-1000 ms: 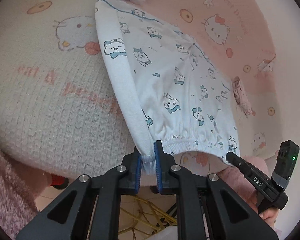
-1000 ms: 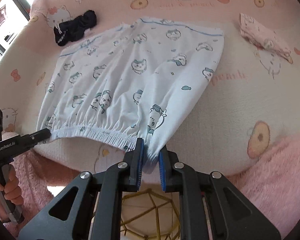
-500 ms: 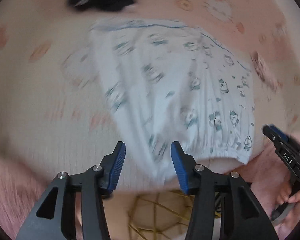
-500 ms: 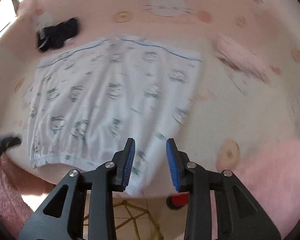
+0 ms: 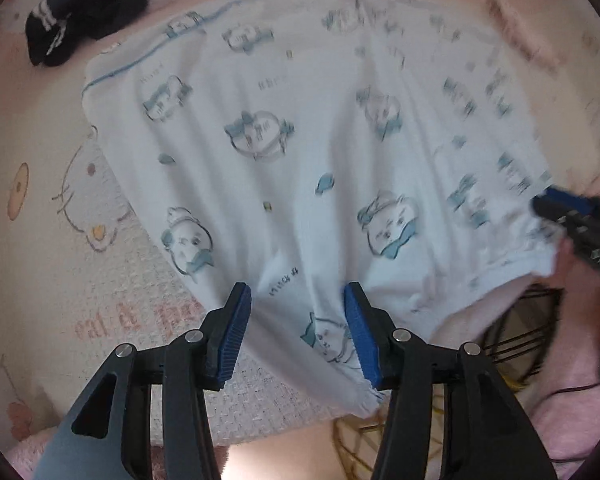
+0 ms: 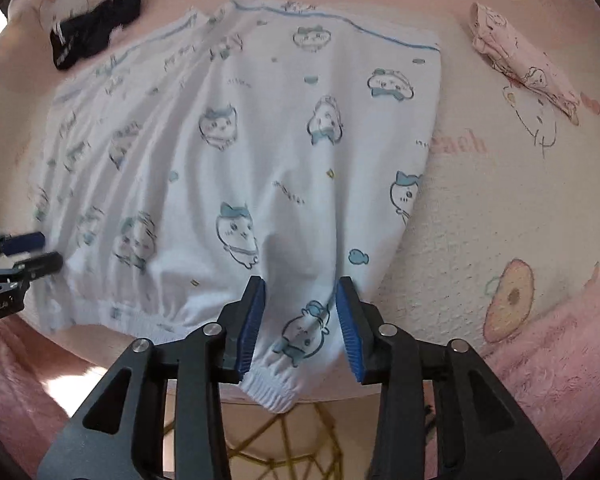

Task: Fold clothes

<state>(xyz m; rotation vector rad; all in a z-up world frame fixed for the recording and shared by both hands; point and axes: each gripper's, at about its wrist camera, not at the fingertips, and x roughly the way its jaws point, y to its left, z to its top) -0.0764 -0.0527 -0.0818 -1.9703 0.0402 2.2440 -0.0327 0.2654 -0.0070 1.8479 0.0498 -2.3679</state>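
Note:
White shorts with blue cartoon prints (image 5: 300, 152) lie spread flat on the pink patterned cover, elastic waistband hanging over the near edge; they also show in the right wrist view (image 6: 240, 152). My left gripper (image 5: 296, 332) is open, its blue pads either side of the waistband's left corner, not gripping. My right gripper (image 6: 300, 328) is open over the waistband's right corner (image 6: 276, 396). The right gripper shows at the right edge of the left wrist view (image 5: 576, 224), and the left gripper at the left edge of the right wrist view (image 6: 16, 252).
A dark bundled garment (image 5: 96, 8) lies beyond the shorts' far left corner, also in the right wrist view (image 6: 92, 28). A folded pink printed garment (image 6: 524, 68) lies at the far right. A fluffy pink blanket (image 6: 560, 360) sits at the near right. A gold wire frame (image 6: 284, 440) shows below the edge.
Both grippers were shut on the waistband corners, holding it taut. They have opened and let go; the shorts now rest flat and both grippers have moved forward over the waistband.

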